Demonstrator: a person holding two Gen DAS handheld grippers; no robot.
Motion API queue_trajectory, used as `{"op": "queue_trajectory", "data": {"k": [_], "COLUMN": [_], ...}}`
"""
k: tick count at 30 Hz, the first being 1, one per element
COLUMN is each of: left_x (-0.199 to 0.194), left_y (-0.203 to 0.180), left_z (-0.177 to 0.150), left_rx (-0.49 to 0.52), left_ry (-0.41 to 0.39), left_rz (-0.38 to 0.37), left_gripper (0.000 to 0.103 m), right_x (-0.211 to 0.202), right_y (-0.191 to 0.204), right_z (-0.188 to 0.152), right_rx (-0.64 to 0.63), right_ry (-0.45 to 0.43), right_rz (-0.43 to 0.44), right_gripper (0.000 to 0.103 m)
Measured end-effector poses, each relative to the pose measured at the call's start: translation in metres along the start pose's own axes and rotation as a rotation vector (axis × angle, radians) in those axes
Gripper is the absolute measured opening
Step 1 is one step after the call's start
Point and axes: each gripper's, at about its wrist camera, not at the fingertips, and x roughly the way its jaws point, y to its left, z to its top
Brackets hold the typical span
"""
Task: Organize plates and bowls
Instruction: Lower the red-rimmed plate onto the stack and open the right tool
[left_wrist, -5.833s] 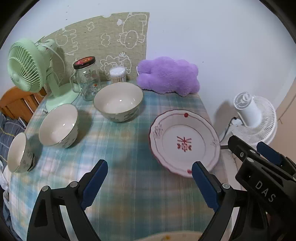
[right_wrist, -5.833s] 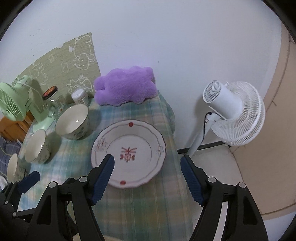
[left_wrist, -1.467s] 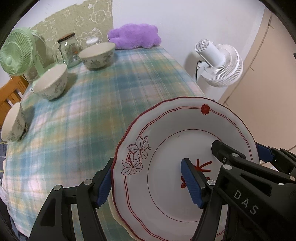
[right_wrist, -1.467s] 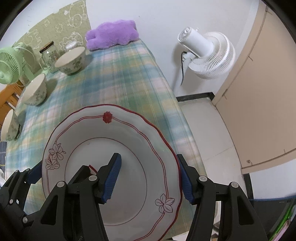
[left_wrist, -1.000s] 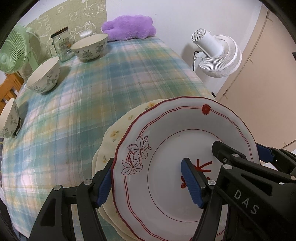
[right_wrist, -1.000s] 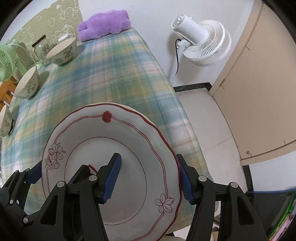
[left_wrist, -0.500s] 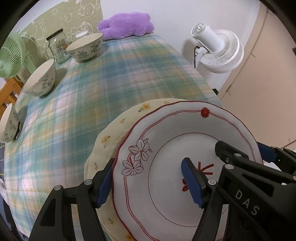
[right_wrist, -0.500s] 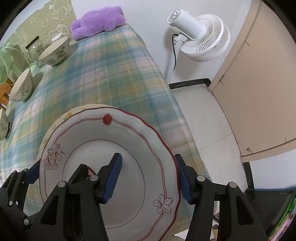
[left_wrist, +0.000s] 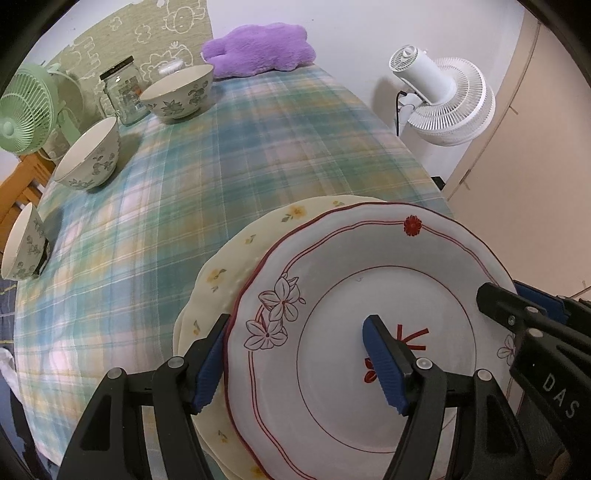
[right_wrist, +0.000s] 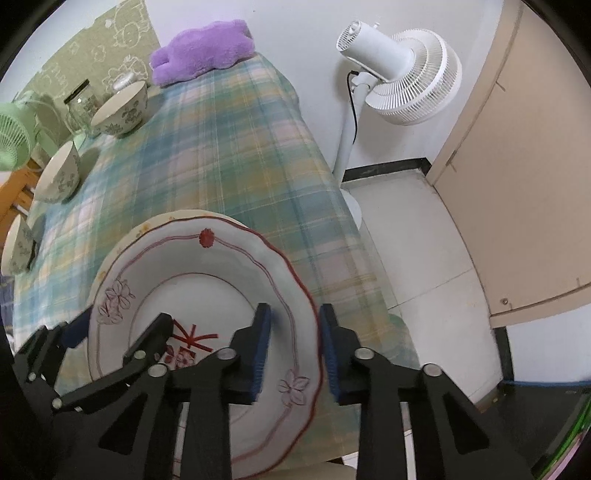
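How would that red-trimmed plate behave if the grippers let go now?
The red-trimmed plate looks like rigid glazed ceramic, so probably slippery and chippable. It sits off-centre over the yellow-flowered plate, near the table edge, so it might slide.

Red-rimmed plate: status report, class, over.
Both tools, left and right, shut on red-rimmed plate. Plate over yellow-flowered plate, contact unclear. Three bowls far left, nothing in the way.
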Motion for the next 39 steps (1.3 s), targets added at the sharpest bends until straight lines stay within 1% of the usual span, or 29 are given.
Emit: {"op": "queue_trajectory", "data": {"k": [5, 7, 8, 10, 11, 16, 20, 24, 29, 36, 39], "left_x": [0.001, -0.002, -0.004, -0.006, -0.007, -0.009, -0.010, -0.010, -0.009, -0.008, -0.008], "left_y": [-0.001, -0.007, -0.009, -0.012, -0.014, -0.004, 0.004, 0.004, 0.005, 0.003, 0.003], "left_z": [0.000, -0.001, -0.001, -0.001, -0.001, 0.002, 0.002, 0.002, 0.001, 0.000, 0.001], "left_rx": [0.004, 0.045, 0.054, 0.069, 0.076, 0.032, -0.007, -0.024, -0.033, -0.039, -0.037], "left_ry": [0.010, 0.008, -0.002, -0.007, -0.011, -0.011, -0.002, 0.001, 0.013, 0.019, 0.027], "left_rz": [0.020, 0.078, 0.083, 0.069, 0.075, 0.076, 0.056, 0.043, 0.033, 0.032, 0.049], "left_gripper": [0.075, 0.075, 0.075, 0.075, 0.075, 0.075, 0.076, 0.076, 0.079, 0.083, 0.083], "right_x": [-0.001, -0.003, -0.006, -0.008, -0.008, -0.002, 0.001, 0.005, 0.013, 0.013, 0.015], "right_y": [-0.002, -0.002, 0.002, 0.013, 0.016, 0.014, 0.018, 0.024, 0.025, 0.029, 0.032], "right_z": [0.001, 0.002, 0.003, 0.005, 0.006, 0.010, 0.013, 0.012, 0.011, 0.013, 0.014], "right_rx": [-0.012, -0.019, -0.034, -0.091, -0.104, -0.100, -0.110, -0.125, -0.127, -0.171, -0.196], "right_ry": [0.001, -0.002, -0.012, -0.030, -0.033, -0.010, 0.001, 0.015, 0.040, 0.027, 0.023], "right_rz": [0.018, 0.035, 0.039, 0.004, -0.008, 0.019, 0.034, 0.048, 0.053, 0.044, 0.032], "right_gripper": [0.027, 0.023, 0.023, 0.023, 0.023, 0.023, 0.023, 0.024, 0.026, 0.027, 0.029]}}
